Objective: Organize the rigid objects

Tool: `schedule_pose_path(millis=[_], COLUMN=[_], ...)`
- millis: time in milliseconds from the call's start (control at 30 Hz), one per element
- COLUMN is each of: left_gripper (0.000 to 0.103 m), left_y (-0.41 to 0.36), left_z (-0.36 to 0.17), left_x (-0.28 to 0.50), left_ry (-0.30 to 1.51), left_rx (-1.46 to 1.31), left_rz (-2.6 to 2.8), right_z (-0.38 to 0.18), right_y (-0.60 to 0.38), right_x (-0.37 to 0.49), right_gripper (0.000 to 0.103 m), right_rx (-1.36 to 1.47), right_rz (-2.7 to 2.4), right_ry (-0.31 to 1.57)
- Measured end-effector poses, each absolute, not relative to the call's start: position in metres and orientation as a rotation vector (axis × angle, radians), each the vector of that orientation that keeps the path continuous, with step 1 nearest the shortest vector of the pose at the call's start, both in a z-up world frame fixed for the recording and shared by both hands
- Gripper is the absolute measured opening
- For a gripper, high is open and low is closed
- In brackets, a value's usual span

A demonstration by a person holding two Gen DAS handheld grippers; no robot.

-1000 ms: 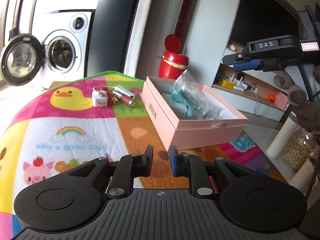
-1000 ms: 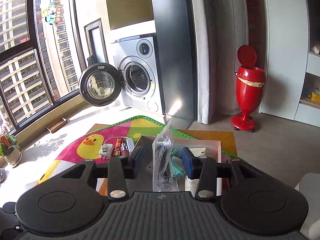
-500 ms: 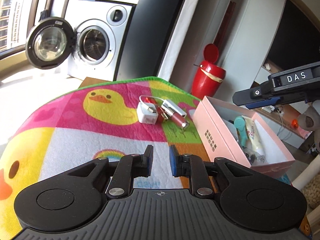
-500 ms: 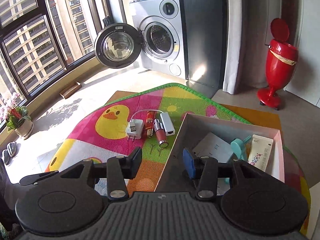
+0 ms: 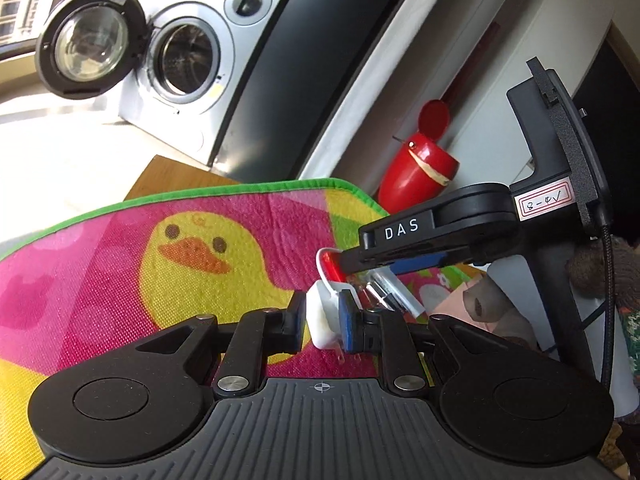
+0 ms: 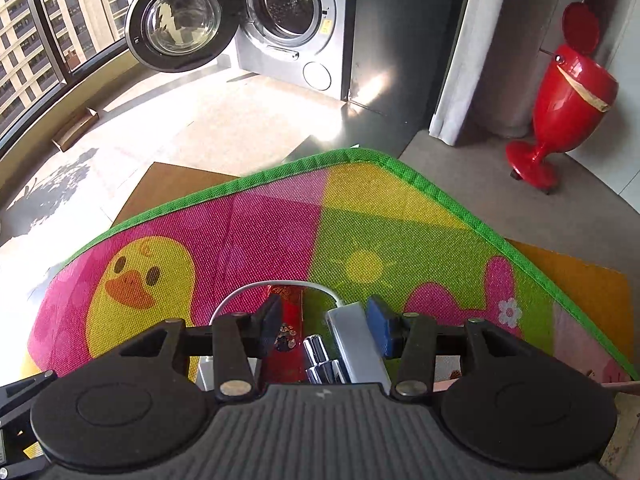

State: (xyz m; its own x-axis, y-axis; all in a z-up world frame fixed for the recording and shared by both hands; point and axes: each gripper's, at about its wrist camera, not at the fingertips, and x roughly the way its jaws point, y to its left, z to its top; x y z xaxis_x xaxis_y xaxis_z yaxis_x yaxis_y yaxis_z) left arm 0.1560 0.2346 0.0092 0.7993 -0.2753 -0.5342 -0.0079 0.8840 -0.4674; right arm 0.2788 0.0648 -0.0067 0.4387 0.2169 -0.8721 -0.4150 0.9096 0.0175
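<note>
Pickup step. Left gripper [image 5: 323, 318] nearly closed around white charger [image 5: 325, 316] on mat [image 5: 120, 264]. Right gripper [image 6: 322, 320], jaws just opening, unclenched over red tube [image 6: 289, 336] and silver adapter [image 6: 354, 340]. Next: close, lift to box.

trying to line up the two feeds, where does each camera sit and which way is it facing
Left wrist: on the left hand-held gripper, looking forward and down over the play mat; its pads flank the white charger; the right hand-held gripper enters from the right.
Right wrist: on the right hand-held gripper, aimed steeply down at the red tube and silver items; jaws just opening, nothing pinched.
Shared: mat, charger cable, washing machine, red bin.
</note>
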Motion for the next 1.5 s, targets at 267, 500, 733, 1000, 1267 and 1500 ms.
schedule_pose_path(millis=[267, 500, 733, 1000, 1267, 1500], left_gripper=[0.026, 0.026, 0.027, 0.027, 0.027, 0.027], left_y=[0.226, 0.223, 0.226, 0.227, 0.196, 0.188], left_z=[-0.003, 0.005, 0.01, 0.023, 0.038, 0.011], left_x=[0.152, 0.096, 0.021, -0.016, -0.04, -0.059], left_ry=[0.677, 0.704, 0.713, 0.685, 0.672, 0.595], left_rx=[-0.441, -0.37, -0.364, -0.35, -0.292, -0.444], left_rz=[-0.215, -0.236, -0.222, -0.146, -0.187, -0.124], right_z=[-0.014, -0.01, -0.005, -0.003, -0.002, 0.006], right_y=[0.063, 0.065, 0.053, 0.013, -0.053, -0.052], right_x=[0.267, 0.215, 0.135, 0.036, 0.003, -0.016], right_gripper=[0.047, 0.045, 0.043, 0.051, 0.043, 0.056], right_rx=[-0.19, -0.211, -0.256, -0.462, -0.445, -0.252], right_rz=[0.453, 0.539, 0.683, 0.763, 0.651, 0.897], right_ry=[1.096, 1.139, 1.165, 0.958, 0.817, 0.832])
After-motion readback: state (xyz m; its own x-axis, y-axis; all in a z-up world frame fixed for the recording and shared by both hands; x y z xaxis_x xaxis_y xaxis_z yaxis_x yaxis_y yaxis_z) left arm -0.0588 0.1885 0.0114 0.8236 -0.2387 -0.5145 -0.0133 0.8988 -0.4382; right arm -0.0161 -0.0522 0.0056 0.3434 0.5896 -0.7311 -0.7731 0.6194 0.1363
